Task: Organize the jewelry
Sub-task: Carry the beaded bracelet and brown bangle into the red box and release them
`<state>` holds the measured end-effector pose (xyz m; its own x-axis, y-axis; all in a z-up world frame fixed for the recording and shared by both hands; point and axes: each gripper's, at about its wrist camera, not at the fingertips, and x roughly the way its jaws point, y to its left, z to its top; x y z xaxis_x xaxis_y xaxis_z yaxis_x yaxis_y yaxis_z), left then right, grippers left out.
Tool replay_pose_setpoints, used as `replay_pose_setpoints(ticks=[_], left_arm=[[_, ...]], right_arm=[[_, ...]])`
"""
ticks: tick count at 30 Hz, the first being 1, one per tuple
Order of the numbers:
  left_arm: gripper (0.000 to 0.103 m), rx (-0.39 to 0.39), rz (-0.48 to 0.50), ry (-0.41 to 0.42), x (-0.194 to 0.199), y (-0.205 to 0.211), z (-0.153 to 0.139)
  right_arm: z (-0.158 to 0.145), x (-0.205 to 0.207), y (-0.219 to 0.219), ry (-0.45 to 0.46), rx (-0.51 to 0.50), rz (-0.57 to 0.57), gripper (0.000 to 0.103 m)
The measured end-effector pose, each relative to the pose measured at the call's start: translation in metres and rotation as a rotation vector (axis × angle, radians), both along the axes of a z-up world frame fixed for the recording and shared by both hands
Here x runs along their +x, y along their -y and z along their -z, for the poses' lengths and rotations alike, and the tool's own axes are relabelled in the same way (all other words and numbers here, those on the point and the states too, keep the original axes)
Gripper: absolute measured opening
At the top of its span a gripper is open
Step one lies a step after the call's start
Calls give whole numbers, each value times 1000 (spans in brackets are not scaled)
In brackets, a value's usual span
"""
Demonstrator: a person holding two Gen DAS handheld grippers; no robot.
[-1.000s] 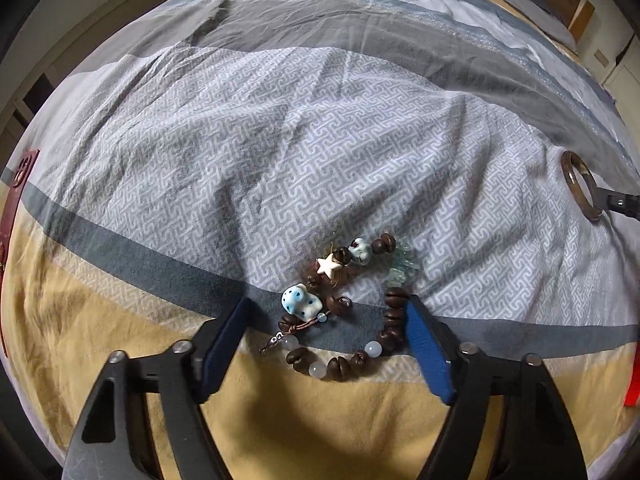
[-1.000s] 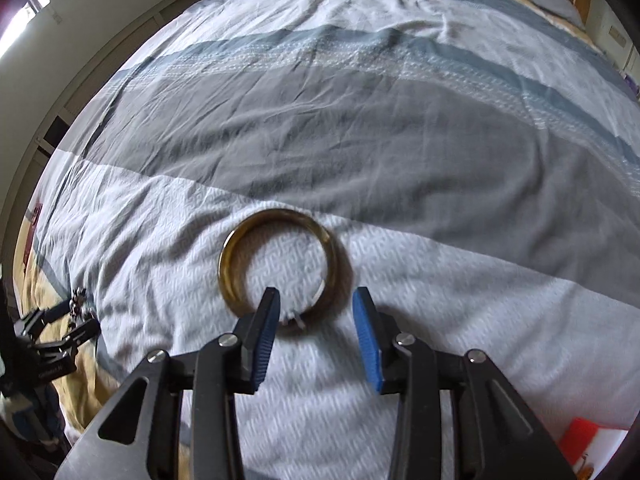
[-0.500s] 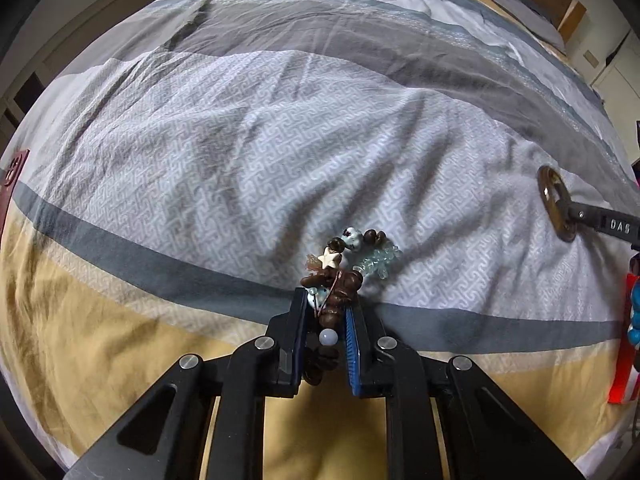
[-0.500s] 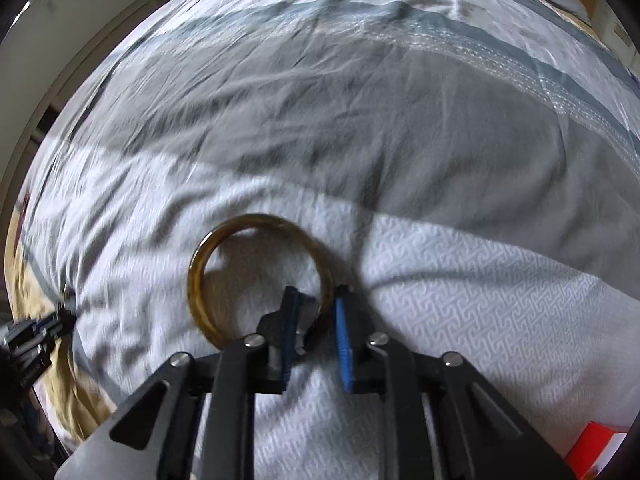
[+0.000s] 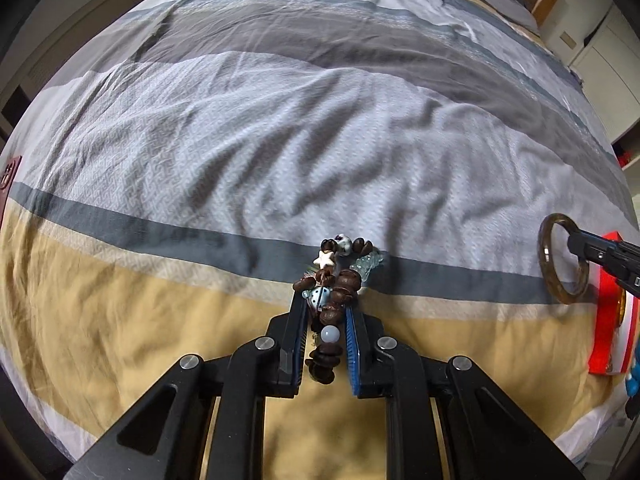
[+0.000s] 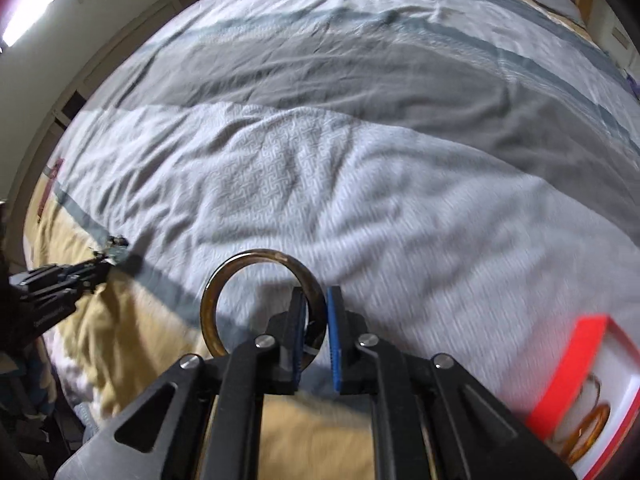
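Observation:
My left gripper (image 5: 326,312) is shut on a beaded bracelet (image 5: 336,276) of brown beads with a white star and pale spotted charms, held above the bed. My right gripper (image 6: 317,308) is shut on the rim of an amber-brown bangle (image 6: 256,258), lifted off the cover. In the left wrist view the bangle (image 5: 554,280) hangs at the far right from the right gripper's fingers (image 5: 588,244). In the right wrist view the left gripper (image 6: 106,258) shows at the far left with the bracelet.
The bed (image 5: 280,140) has a striped cover in grey, white and tan, with wrinkles. A red box with a white inside (image 6: 588,364) stands at the lower right and holds an orange bangle (image 6: 592,424). It also shows in the left wrist view (image 5: 608,320).
Both grippers closed on their pieces about half a second ago. Since then both have lifted and pulled back toward the tan stripe, and the red box has come further into view.

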<state>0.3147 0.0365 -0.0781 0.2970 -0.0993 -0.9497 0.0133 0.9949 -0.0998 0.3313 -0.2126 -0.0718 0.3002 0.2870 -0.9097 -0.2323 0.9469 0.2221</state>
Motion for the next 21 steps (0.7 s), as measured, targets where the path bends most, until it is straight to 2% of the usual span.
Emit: replay_pose_setpoints(ticks=[5,9,12,16,21], left_arm=[[17,-16,73,25,0,34,-19],[17,-37,164,56,-6,77,-37],[17,-84,237,81,-9,114,-55],[17,-142,332,109,-13,164,-77],[17,-202,451,119,-23,227,-94]], right_arm=[[-35,-29,40,59,21,59,10],[-61,-50,84,101,20,129,10],[-74,-68,121,123,11,199,10],[-80,-91,170,128,-24,287,10],[-66,-120,225,99,-78,395,10]])
